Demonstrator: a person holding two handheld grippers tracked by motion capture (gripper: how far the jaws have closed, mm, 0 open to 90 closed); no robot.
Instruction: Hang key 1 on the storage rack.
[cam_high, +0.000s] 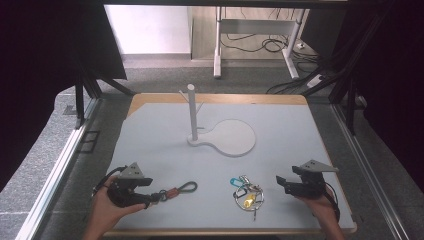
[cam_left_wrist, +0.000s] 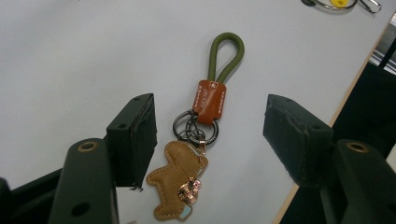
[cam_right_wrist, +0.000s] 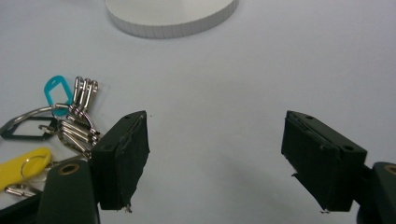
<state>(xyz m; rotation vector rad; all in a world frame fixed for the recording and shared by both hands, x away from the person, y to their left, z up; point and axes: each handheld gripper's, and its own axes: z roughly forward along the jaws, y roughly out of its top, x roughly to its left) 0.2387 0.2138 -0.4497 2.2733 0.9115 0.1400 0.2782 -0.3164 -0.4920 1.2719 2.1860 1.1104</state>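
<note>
A keychain (cam_left_wrist: 205, 112) with a green cord loop, an orange leather tab, dark rings and a tan leather charm lies flat on the table; in the high view the keychain (cam_high: 177, 190) sits just right of my left gripper (cam_high: 149, 194). The left gripper (cam_left_wrist: 208, 133) is open, its jaws standing either side of the rings without touching them. A bunch of key rings (cam_high: 246, 192) with blue, black and yellow tags lies near the front middle. My right gripper (cam_high: 281, 183) is open to the right of it. In the right gripper view the bunch (cam_right_wrist: 56, 126) lies left of the open right gripper (cam_right_wrist: 215, 154), with nothing between the jaws.
A white stand (cam_high: 192, 116) with an upright post and side pegs rises from a round base (cam_high: 235, 137) at the table's middle. The table's front edge (cam_high: 225, 232) runs close behind both hands. Metal frame rails flank the table.
</note>
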